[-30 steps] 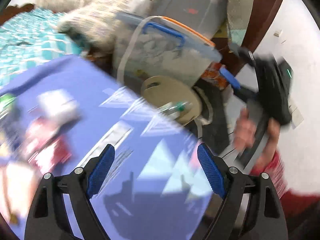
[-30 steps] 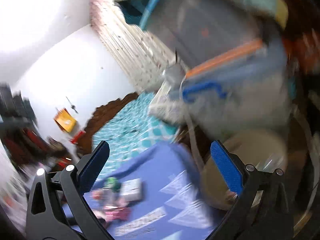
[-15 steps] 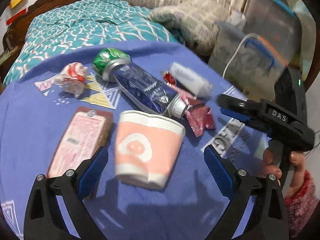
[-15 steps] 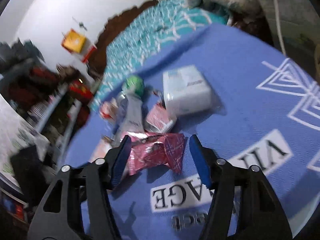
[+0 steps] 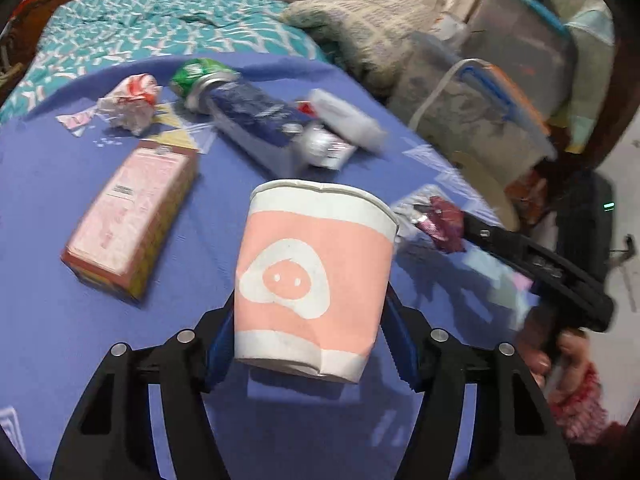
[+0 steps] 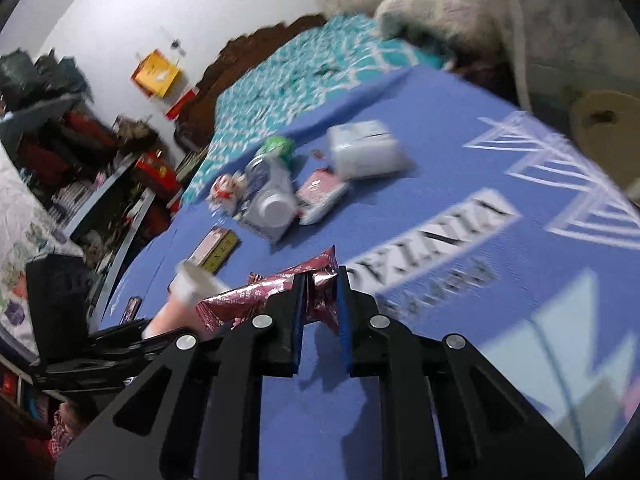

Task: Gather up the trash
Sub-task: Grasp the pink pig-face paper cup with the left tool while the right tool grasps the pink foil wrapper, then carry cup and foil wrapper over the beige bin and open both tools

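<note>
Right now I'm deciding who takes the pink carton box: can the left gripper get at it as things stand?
Probably not yet: the left gripper is closing around the paper cup, which fills its jaws. The pink carton box lies uncovered beside it, so the path looks free once the cup is gone.

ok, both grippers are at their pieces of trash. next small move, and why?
Probably finish both closes, then lift. The left gripper is closing with the pink paper cup between its jaws; the pads look at its sides, but a firm pinch isn't clear. The right gripper is closing on the crumpled red wrapper, seemingly pinched already. Both sit low over the blue cloth.
</note>
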